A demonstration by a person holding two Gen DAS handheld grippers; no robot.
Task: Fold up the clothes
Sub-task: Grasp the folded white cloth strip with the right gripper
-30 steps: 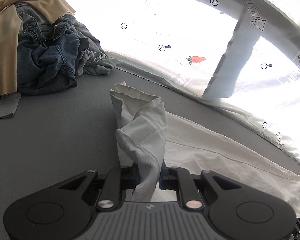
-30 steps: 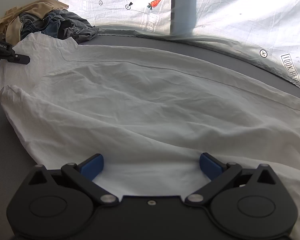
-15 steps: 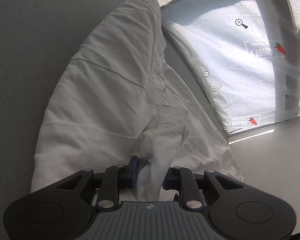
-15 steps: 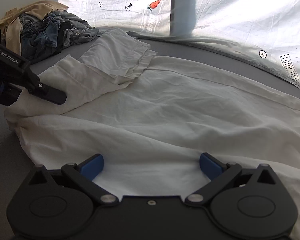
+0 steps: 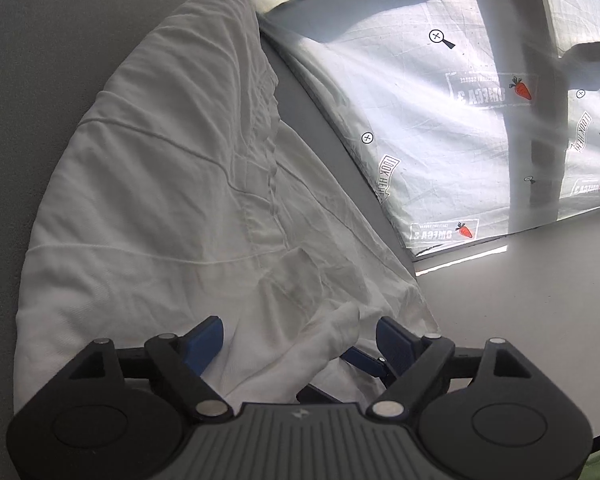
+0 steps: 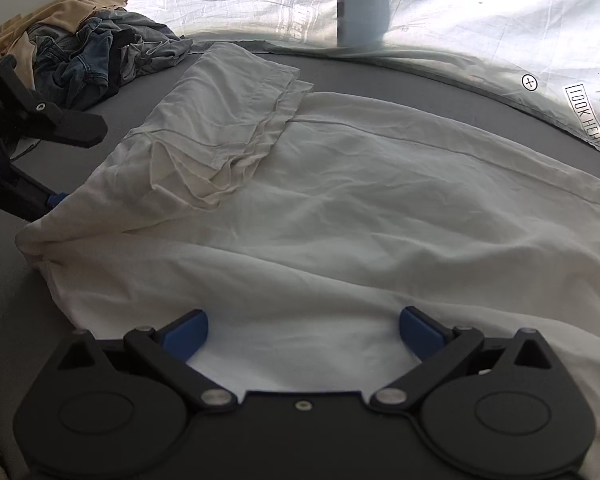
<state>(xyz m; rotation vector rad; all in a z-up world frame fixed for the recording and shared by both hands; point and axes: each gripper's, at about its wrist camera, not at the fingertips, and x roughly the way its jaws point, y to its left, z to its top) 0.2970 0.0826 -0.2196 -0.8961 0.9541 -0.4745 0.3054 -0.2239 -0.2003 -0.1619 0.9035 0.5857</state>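
Shirt (image 6: 340, 208) lies spread on the grey table (image 6: 12, 312), one sleeve (image 6: 220, 120) folded in over the body. Left gripper (image 5: 300, 332) is opening, letting loose cloth drop so the fold stays. Right gripper (image 6: 302, 328) hovers wide apart over the hem, probably ready to pin it.

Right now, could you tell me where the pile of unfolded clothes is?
In the right wrist view, the pile of unfolded clothes sits at the upper left on the grey surface, just beyond the folded-over sleeve of the white garment.
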